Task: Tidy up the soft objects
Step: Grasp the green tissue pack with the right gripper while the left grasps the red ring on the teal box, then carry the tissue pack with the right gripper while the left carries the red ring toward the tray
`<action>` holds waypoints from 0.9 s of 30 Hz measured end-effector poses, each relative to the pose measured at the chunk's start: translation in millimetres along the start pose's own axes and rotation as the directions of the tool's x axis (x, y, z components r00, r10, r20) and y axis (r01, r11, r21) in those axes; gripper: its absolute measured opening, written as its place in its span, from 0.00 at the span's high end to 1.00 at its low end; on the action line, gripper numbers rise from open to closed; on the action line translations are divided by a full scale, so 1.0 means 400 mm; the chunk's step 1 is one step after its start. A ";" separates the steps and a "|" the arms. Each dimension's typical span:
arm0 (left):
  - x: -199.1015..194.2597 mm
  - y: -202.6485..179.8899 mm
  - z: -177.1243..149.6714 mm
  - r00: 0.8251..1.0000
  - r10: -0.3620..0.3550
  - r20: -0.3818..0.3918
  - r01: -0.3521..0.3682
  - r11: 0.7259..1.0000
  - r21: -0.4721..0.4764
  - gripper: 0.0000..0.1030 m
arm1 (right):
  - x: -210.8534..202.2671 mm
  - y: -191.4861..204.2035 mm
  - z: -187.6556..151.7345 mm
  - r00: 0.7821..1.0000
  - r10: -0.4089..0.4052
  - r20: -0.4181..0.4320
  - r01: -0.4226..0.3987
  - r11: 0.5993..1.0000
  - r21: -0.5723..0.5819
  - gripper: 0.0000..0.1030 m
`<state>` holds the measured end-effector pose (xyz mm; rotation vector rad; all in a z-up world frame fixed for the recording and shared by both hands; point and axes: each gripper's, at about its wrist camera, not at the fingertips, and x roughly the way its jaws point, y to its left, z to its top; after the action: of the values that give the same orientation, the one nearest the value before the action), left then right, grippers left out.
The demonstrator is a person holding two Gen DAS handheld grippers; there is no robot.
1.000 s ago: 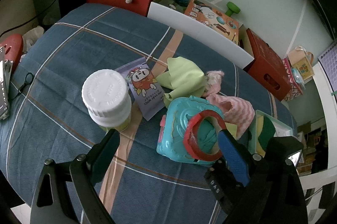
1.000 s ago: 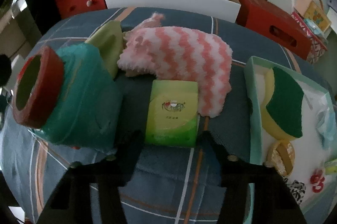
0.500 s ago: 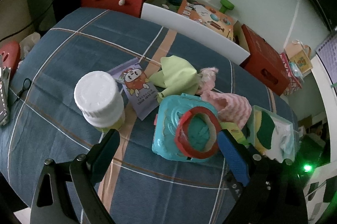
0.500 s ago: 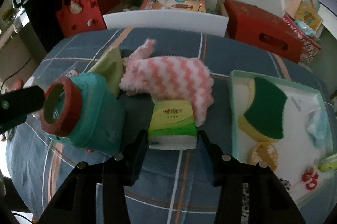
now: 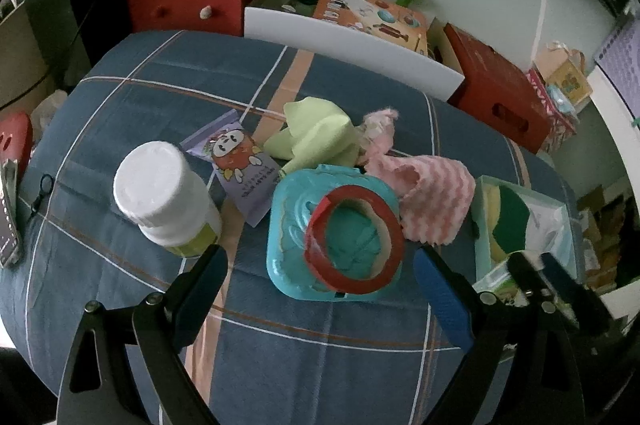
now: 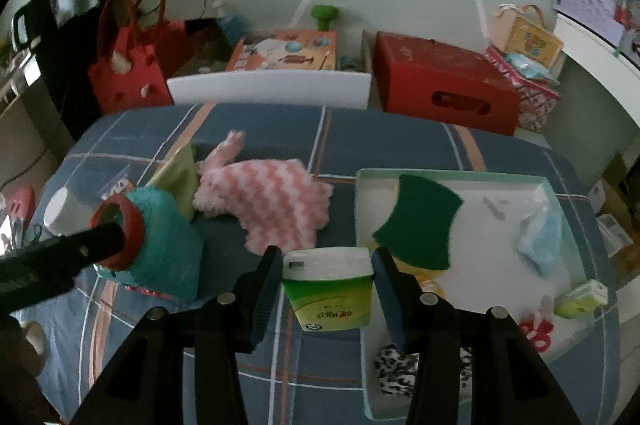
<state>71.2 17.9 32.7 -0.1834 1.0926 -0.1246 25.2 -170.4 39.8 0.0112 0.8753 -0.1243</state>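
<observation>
My right gripper (image 6: 327, 257) is shut on a green tissue pack (image 6: 330, 289), held in the air at the left rim of the mint tray (image 6: 440, 177). In that tray lie a green-and-yellow sponge (image 6: 420, 221) and a light blue cloth (image 6: 540, 237). A pink zigzag cloth (image 6: 276, 197) and a lime cloth (image 5: 316, 133) lie on the blue checked tablecloth. My left gripper (image 5: 320, 257) is open, its fingers either side of a teal wipes pack (image 5: 292, 209) with a red tape ring (image 5: 354, 237) on top, touching neither.
A white-capped bottle (image 5: 160, 193) and a purple snack packet (image 5: 240, 161) sit left of the teal pack. Beyond the far table edge are a white chair back (image 6: 268, 89), a red bag (image 6: 128, 73) and a red box (image 6: 444, 85). Small items fill the tray's near end.
My right gripper has lifted the tissue pack off the table, up and back to the tray's rim. My left gripper has shifted a little sideways over the teal pack.
</observation>
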 end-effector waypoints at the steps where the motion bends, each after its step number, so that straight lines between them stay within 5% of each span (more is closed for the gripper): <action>1: 0.001 -0.004 -0.001 1.000 0.003 0.001 -0.003 1.000 0.008 0.09 | -0.006 -0.007 0.001 1.000 -0.002 0.006 0.002 1.000 0.007 0.52; 11: 0.025 -0.047 -0.010 0.999 0.048 0.012 -0.049 0.996 0.075 0.09 | -0.008 -0.028 -0.005 1.000 0.003 0.001 -0.003 1.000 0.030 0.52; 22: 0.018 -0.041 -0.009 0.995 0.086 0.044 -0.089 0.993 0.077 0.46 | -0.009 -0.033 -0.006 1.000 0.006 0.001 -0.006 0.999 0.036 0.52; 27: 0.012 -0.037 -0.007 0.995 0.079 0.052 -0.083 0.994 0.071 0.48 | -0.009 -0.032 -0.007 1.000 0.007 0.000 -0.007 0.999 0.034 0.52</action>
<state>70.8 2.2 30.4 -0.0762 1.0436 -0.0863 19.2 -182.6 41.5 0.0461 0.8730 -0.1327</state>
